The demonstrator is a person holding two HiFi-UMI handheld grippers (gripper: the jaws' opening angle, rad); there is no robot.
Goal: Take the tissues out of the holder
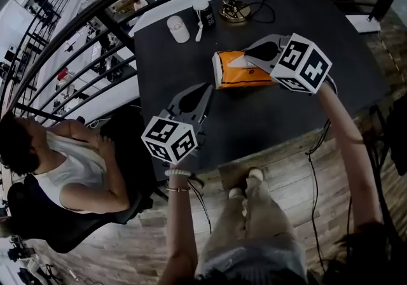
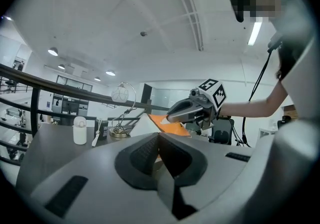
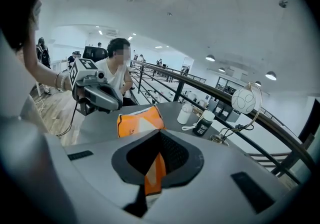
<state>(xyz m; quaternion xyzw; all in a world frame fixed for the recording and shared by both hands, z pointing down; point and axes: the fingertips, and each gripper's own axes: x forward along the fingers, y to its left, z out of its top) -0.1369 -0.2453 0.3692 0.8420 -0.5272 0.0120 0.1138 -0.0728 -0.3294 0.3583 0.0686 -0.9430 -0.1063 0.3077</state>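
Observation:
An orange and white tissue pack (image 1: 238, 70) lies near the middle of the dark table (image 1: 165, 74). My right gripper (image 1: 249, 55) sits over the pack's right end, shut on an orange and white fold of it (image 3: 152, 173); the rest of the pack (image 3: 140, 122) stretches beyond the jaws. My left gripper (image 1: 205, 91) hovers by the table's near left part, tips pointing at the pack's left end and a short way off it. Its jaws look closed on nothing (image 2: 160, 140). In the left gripper view the pack (image 2: 167, 122) shows under the right gripper (image 2: 187, 109).
A white cylinder (image 1: 178, 28), a black bottle with a white cap (image 1: 205, 13) and a lamp base with wire (image 1: 234, 11) stand at the table's far side. A black railing (image 1: 76, 55) runs along the left. A person (image 1: 70, 163) sits at lower left.

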